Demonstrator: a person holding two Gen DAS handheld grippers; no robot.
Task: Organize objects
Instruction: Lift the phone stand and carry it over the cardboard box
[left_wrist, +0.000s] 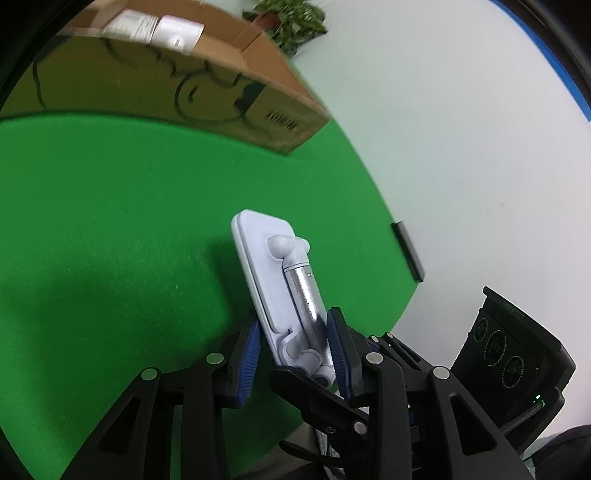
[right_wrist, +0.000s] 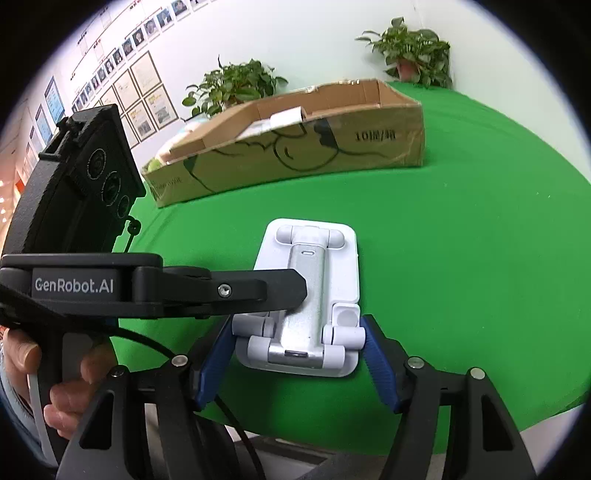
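- Near the worktop's (right_wrist: 461, 229) front edge, the left hand-held gripper (left_wrist: 293, 345) is clamped edge-on across the folded white phone stand (left_wrist: 273, 280), blue pads (left_wrist: 252, 350) pressing both faces.
- The right hand-held gripper (right_wrist: 297, 360) straddles the stand's near end, jaws apart, pads seemingly just touching.
- Step in hand, I'd judge: picking the stand up.
- Next move likely calls for carrying it to the open cardboard box (right_wrist: 295, 147) at the far edge.
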